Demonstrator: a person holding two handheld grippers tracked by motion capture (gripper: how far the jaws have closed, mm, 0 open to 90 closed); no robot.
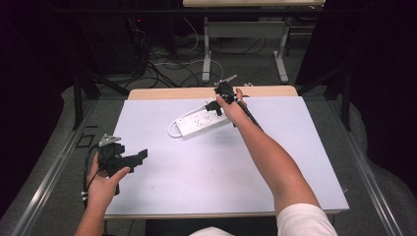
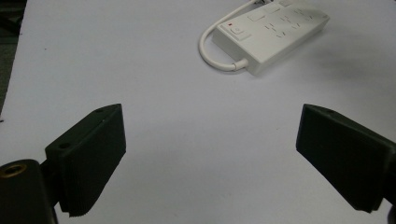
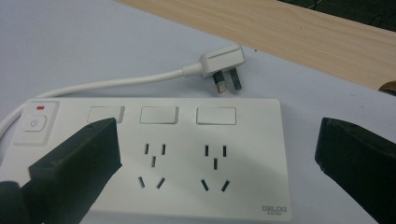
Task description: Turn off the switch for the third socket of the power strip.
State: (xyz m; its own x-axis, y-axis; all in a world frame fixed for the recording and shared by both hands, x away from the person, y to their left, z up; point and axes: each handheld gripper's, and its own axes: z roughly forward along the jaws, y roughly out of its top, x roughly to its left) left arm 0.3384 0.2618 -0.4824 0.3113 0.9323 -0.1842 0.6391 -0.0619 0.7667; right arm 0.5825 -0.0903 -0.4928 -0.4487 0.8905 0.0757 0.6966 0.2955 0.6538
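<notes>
Both grippers stand spread and empty: right gripper (image 1: 218,102) hovers over the power strip (image 1: 201,121), left gripper (image 1: 129,160) waits well apart; the strip's plug (image 3: 219,62) lies loose, nothing gripped yet.

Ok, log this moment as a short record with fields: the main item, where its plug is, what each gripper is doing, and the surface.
item: white power strip, lying flat, sockets up
plug: white plug on its cord, resting on the sheet beside the strip, not plugged in
right gripper: open, over the strip, holding nothing
left gripper: open, near the table's left edge, apart from the strip
surface: white sheet on a wooden table
</notes>
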